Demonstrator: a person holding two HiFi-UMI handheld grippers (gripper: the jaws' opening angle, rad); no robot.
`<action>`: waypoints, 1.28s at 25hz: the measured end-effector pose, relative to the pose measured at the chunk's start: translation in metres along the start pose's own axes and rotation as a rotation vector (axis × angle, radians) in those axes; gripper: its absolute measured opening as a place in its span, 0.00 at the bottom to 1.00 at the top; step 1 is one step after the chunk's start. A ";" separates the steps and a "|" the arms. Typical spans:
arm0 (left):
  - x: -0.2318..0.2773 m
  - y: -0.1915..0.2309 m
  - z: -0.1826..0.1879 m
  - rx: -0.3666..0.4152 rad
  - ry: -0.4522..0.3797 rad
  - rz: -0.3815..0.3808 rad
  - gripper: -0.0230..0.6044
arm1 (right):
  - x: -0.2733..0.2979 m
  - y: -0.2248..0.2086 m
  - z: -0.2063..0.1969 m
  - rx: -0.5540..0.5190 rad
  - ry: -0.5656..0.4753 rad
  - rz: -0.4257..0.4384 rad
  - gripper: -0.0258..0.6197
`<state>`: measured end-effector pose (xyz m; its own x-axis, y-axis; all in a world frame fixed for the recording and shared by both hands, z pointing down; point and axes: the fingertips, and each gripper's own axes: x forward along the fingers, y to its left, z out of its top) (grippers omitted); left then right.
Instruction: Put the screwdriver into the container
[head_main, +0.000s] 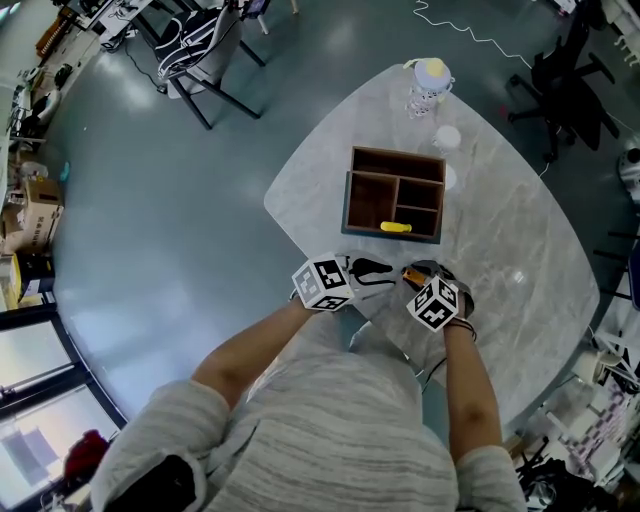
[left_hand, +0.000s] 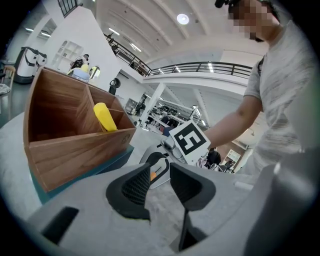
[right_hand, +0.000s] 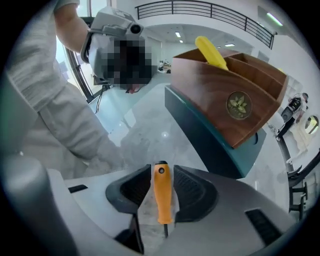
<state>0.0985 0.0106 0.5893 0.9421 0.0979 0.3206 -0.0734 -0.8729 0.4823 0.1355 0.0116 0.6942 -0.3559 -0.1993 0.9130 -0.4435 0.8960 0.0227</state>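
An orange-handled screwdriver (right_hand: 161, 200) lies on the marble table between the jaws of my right gripper (right_hand: 161, 176), handle end pointing away. Thin strips of table show on both sides of the handle, so the pads do not press it. In the head view this gripper (head_main: 414, 273) sits just in front of the wooden container (head_main: 347, 205), with the screwdriver (head_main: 412, 274) at its tip. My left gripper (head_main: 374, 271) rests beside it, open and empty (left_hand: 160, 186), facing the right gripper. The container (left_hand: 75, 150) has several compartments; a yellow tool (head_main: 395, 227) lies in the near right one.
A bottle with a yellow cap (head_main: 430, 85) and a small white round object (head_main: 447, 138) stand beyond the container. The round table's edge (head_main: 285, 215) lies to the left. Chairs (head_main: 205, 50) stand on the floor farther back. The container's wall (right_hand: 220, 100) rises close ahead on the right.
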 end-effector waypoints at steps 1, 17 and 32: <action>0.000 0.000 -0.001 -0.001 0.001 0.000 0.24 | 0.003 0.000 -0.003 -0.009 0.018 0.002 0.22; -0.001 0.004 -0.005 -0.020 0.002 -0.003 0.24 | 0.021 0.005 -0.017 -0.103 0.180 0.102 0.22; -0.002 0.003 -0.004 -0.007 0.012 -0.004 0.24 | 0.020 0.002 -0.013 -0.059 0.186 0.102 0.22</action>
<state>0.0949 0.0099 0.5938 0.9386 0.1070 0.3281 -0.0720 -0.8691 0.4894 0.1380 0.0146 0.7181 -0.2357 -0.0347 0.9712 -0.3620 0.9306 -0.0546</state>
